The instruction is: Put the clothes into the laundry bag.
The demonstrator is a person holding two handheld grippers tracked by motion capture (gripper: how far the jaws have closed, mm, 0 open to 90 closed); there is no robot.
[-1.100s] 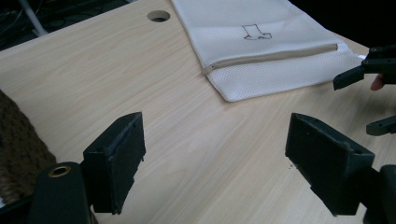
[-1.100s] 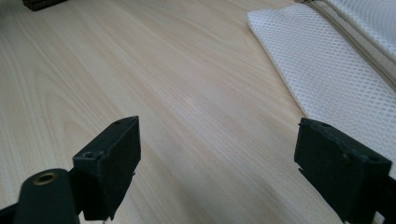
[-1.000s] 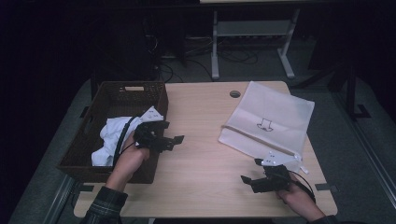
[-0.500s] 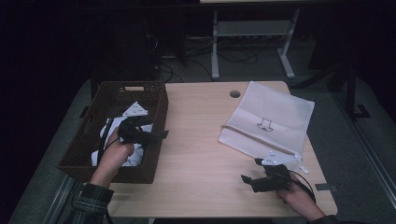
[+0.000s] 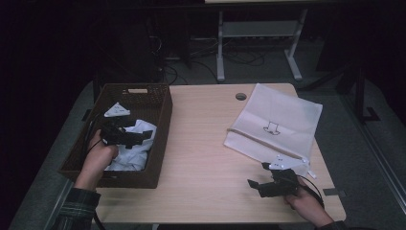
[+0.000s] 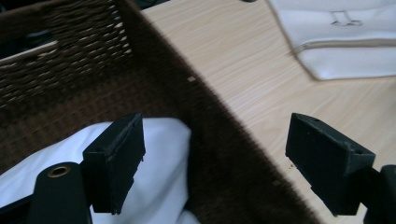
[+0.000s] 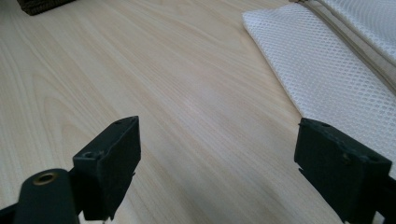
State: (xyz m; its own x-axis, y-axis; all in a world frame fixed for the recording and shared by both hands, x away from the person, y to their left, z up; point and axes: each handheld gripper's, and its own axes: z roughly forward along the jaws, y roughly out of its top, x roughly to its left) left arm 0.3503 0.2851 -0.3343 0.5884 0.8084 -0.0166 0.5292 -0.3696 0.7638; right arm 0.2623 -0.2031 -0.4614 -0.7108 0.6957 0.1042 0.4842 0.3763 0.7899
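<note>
A dark wicker basket [image 5: 160, 110] stands at the table's left and holds a crumpled white cloth [image 5: 136, 146]. My left gripper [image 5: 143, 136] hovers inside the basket just above the cloth, open with nothing between its jaws. In the left gripper view the cloth [image 6: 159, 182] lies under the left jaw and the basket wall [image 6: 219, 154] runs between the jaws. A white mesh bag [image 5: 277, 122] lies flat at the table's right. My right gripper [image 5: 253, 184] rests near the front edge by the bag's corner, open and empty over bare wood; the mesh bag [image 7: 327, 70] is at its right.
The light wooden table [image 5: 201, 158] has a round cable hole [image 5: 241, 96] at its back edge. A metal stand and cables [image 5: 258, 43] sit on the dark floor behind the table. Bare wood stretches between basket and bag.
My left hand has moved left from above the basket's right wall into the basket, over the white cloth. The right hand has stayed where it was.
</note>
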